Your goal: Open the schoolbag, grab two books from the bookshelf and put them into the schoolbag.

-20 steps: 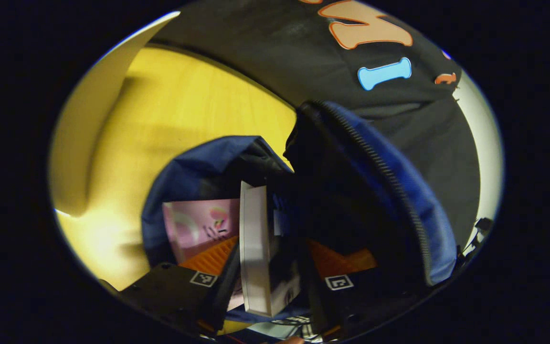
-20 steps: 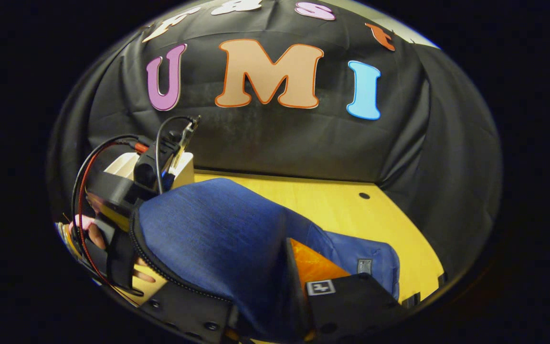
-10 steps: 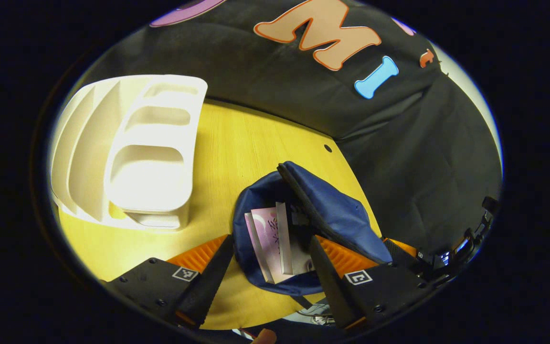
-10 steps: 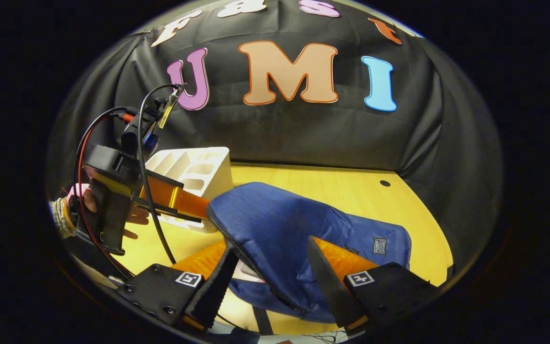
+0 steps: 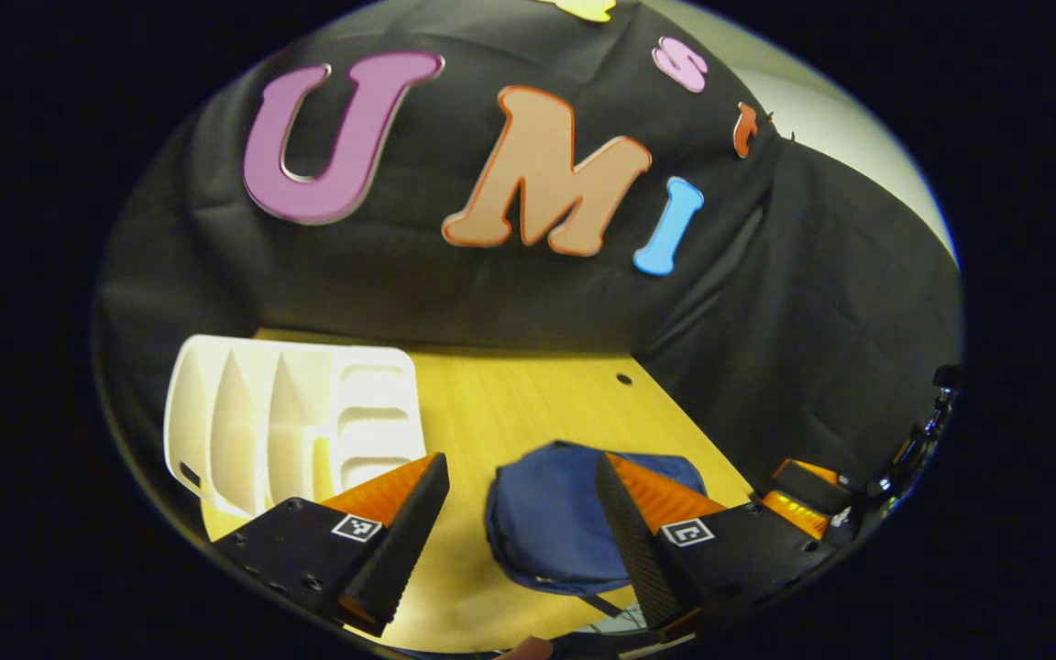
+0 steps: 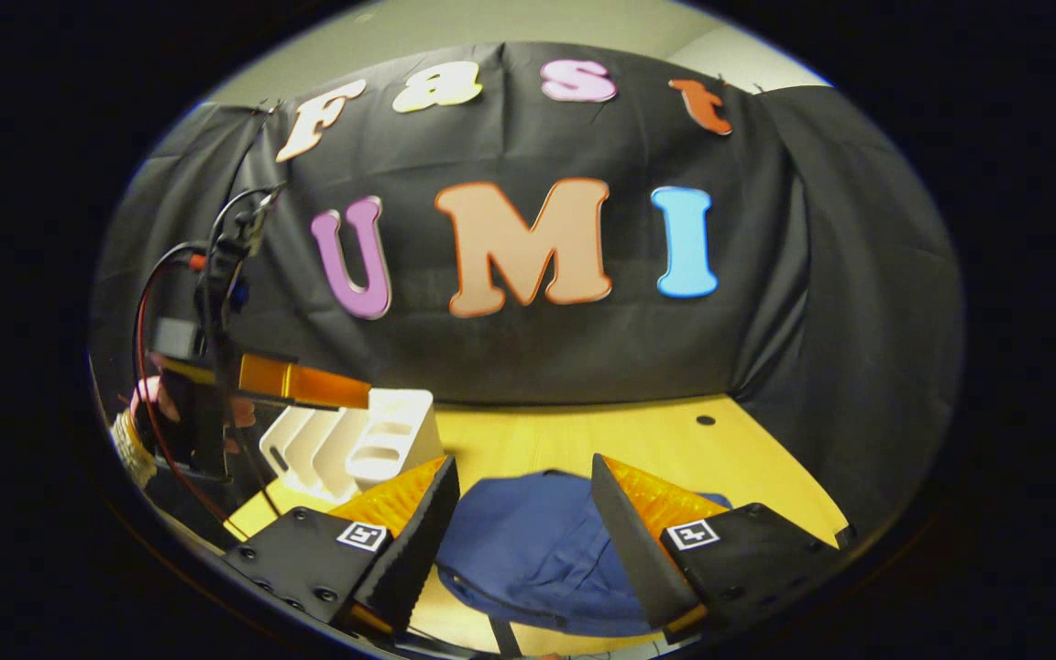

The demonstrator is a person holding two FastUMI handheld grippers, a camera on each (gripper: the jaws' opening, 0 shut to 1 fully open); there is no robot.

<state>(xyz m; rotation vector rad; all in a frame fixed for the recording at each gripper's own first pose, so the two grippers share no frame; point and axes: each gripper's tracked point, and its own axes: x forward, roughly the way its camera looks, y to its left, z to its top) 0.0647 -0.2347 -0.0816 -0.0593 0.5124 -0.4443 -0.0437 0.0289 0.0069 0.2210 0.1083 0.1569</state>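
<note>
The blue schoolbag lies on the yellow wooden table, seen in the left gripper view in the gap between the fingers of the left hand-held gripper, whose fingers are spread wide with nothing between them touching either one. To the left of the bag, apart from it, stands the white bookshelf, its slots showing no books from this angle. In the right gripper view the right hand-held gripper is likewise spread apart and holds nothing; the schoolbag rests on the table beyond its fingers, with its dark zip edge running along the near side. The bookshelf sits left of the bag, and partly in front of it hangs the other hand-held gripper, carried by a hand with red and black cables looping above it. A small dark hole marks the table near the black cloth wall. At the right edge of the left gripper view part of the other gripper's body shows beside the bag.
</note>
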